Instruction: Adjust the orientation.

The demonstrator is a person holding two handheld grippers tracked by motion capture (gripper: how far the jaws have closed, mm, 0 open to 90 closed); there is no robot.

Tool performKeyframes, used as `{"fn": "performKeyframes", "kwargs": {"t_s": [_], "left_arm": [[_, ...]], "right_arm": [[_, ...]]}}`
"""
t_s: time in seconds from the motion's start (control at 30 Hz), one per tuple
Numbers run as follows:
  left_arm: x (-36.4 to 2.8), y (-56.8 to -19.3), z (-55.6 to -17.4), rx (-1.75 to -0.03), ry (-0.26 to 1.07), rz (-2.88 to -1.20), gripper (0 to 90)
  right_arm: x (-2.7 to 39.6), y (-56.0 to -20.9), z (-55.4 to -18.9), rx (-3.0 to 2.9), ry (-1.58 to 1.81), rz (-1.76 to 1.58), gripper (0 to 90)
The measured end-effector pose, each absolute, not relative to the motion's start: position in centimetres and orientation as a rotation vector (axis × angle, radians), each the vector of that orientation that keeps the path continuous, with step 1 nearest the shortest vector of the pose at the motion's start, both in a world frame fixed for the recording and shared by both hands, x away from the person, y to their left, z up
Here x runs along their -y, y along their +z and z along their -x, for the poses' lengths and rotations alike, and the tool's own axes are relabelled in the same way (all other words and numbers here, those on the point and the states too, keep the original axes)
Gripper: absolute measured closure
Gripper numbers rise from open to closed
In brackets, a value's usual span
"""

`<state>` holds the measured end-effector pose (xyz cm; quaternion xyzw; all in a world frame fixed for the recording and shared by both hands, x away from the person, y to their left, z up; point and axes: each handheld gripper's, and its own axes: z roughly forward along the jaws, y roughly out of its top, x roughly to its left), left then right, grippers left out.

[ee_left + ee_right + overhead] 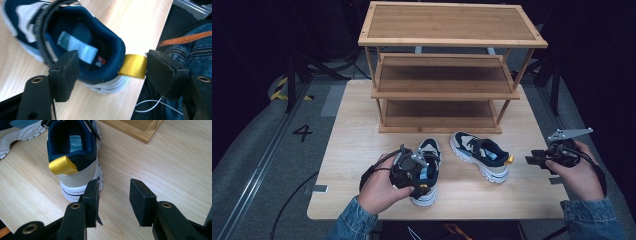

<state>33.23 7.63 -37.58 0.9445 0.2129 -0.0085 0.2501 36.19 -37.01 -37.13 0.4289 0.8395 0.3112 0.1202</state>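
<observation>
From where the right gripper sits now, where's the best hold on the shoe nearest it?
Probably the heel collar of the right-hand shoe, coming from behind. The heel faces the right gripper, whose open jaws stand apart from it. The shoe's mouth is open, so one jaw could go inside and one outside, beside the yellow pull tab. The rounded sole offers less purchase.

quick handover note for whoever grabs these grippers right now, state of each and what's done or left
Left gripper: open, jaws straddling the heel of the left shoe, pads not pressing.
Right gripper: open, nothing between the jaws, just behind the heel of the right shoe.
Both shoes stand on the table in front of the wooden rack.
Done: neither shoe is on a shelf.
Left: probably grip each shoe and shelve it.
</observation>
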Motion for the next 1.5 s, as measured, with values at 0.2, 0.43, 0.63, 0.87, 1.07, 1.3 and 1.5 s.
{"fn": "performKeyframes", "kwargs": {"t_s": [0.2, 0.43, 0.63, 0.87, 1.07, 1.3, 1.5], "left_arm": [[-6.2, -38.9, -33.7, -0.608, -0.031, -2.598, 30.8], [-5.4, -39.4, -33.8, -0.575, -0.093, -2.619, 60.7], [-5.2, -39.3, -33.8, -0.597, -0.09, -2.62, 69.9], [-5.4, -38.6, -34.2, -0.631, -0.042, -2.603, 70.7], [-5.8, -37.3, -34.9, -0.638, 0.022, -2.583, 70.7], [-5.8, -36.2, -36.2, -0.651, 0.067, -2.566, 70.5], [-5.5, -35.5, -37.8, -0.638, 0.088, -2.564, 70.2]], "right_arm": [[37.1, -37.3, -36.0, -2.45, 0.895, -1.264, 60.1], [37.6, -37.3, -35.7, -2.433, 0.896, -1.272, 59.9], [37.8, -37.4, -35.5, -2.431, 0.892, -1.279, 59.8], [38.0, -37.5, -35.3, -2.424, 0.888, -1.297, 59.8], [38.0, -37.6, -35.1, -2.427, 0.887, -1.296, 59.9], [38.2, -37.6, -34.7, -2.42, 0.883, -1.31, 59.9], [38.7, -37.6, -34.3, -2.404, 0.875, -1.318, 59.9]]}}
